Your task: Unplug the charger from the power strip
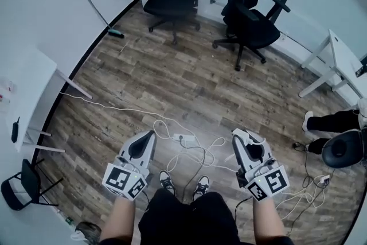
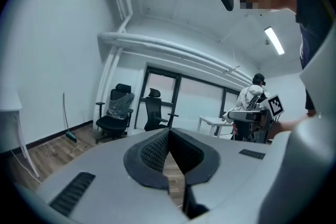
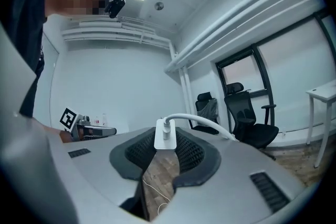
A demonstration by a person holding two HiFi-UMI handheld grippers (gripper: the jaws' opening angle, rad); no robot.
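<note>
I stand over a white power strip (image 1: 182,137) that lies on the wood floor between loose white cables, just ahead of my shoes. My right gripper (image 1: 236,135) is held up in front of me, shut on a small white charger (image 3: 166,136) pinched at its fingertips. The charger's white cable (image 3: 210,124) curves off to the right in the right gripper view, and the charger hangs well clear of the strip. My left gripper (image 1: 150,135) is raised beside it. Its black pads (image 2: 152,152) meet at the tip with nothing between them.
Two black office chairs (image 1: 172,0) (image 1: 249,23) stand at the far side. A white desk (image 1: 344,60) and a seated person (image 1: 338,123) are at the right, a white table (image 1: 23,89) and a black folding chair (image 1: 23,183) at the left. A broom (image 1: 103,17) leans on the wall.
</note>
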